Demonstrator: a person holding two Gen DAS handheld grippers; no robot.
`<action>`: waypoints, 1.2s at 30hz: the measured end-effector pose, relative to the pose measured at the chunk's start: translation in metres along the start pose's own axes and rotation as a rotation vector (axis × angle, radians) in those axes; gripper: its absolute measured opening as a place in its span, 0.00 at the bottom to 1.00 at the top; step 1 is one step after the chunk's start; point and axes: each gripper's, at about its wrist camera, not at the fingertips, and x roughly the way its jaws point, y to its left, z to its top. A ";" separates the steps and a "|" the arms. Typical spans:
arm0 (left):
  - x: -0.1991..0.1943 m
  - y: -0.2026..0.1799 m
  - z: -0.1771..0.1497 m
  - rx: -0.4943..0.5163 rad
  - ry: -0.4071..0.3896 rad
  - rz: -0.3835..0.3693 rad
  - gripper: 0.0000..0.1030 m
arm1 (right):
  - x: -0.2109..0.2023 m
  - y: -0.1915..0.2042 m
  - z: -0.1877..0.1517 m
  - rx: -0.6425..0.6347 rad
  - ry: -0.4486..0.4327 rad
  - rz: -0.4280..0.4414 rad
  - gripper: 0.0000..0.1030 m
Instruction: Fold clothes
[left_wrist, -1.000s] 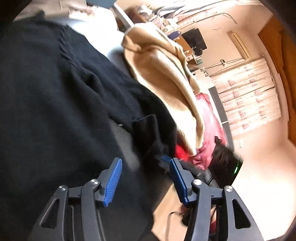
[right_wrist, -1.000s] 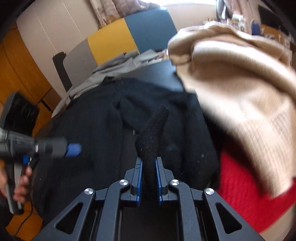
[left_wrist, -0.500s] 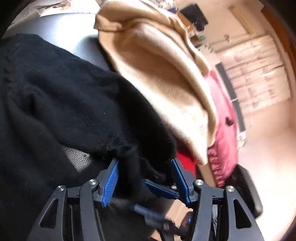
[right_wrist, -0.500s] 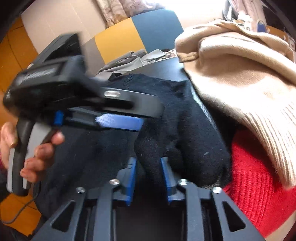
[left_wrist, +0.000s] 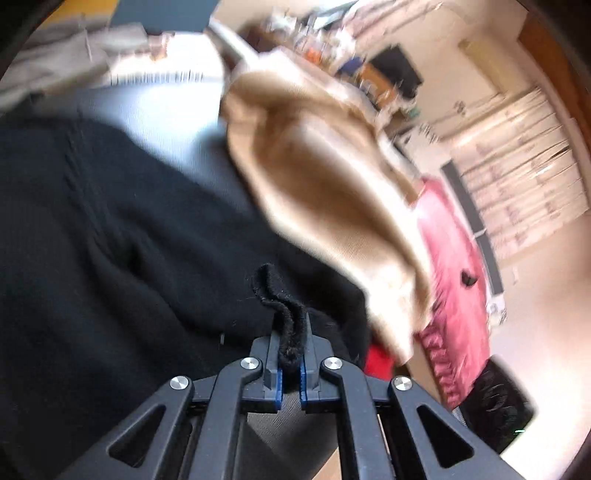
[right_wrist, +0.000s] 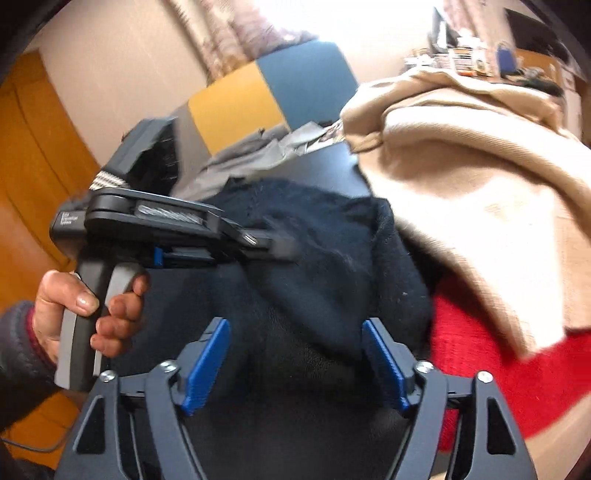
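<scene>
A black knit sweater (left_wrist: 110, 240) lies spread over a dark surface, and it also shows in the right wrist view (right_wrist: 325, 258). My left gripper (left_wrist: 291, 354) is shut on a folded edge of the black sweater. In the right wrist view the left gripper (right_wrist: 273, 242) reaches in from the left, held by a hand. My right gripper (right_wrist: 295, 362) is open and empty, just in front of the sweater's bunched edge.
A beige sweater (left_wrist: 332, 177) is heaped to the right of the black one, also in the right wrist view (right_wrist: 480, 177). A red garment (right_wrist: 498, 376) lies under it. A pink cloth (left_wrist: 454, 280) hangs further right. Grey clothes (right_wrist: 258, 158) lie behind.
My right gripper opened and let go of the black sweater's edge. My left gripper moved in over that edge and shut on it.
</scene>
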 end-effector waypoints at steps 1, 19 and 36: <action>-0.015 -0.003 0.006 -0.001 -0.041 -0.009 0.04 | -0.004 -0.001 0.000 0.016 -0.003 0.004 0.79; -0.258 0.011 0.122 0.026 -0.440 0.050 0.04 | 0.046 0.037 -0.006 0.161 0.115 0.224 0.81; -0.368 0.045 0.131 0.016 -0.655 0.027 0.05 | 0.150 0.076 0.059 0.152 0.130 0.299 0.70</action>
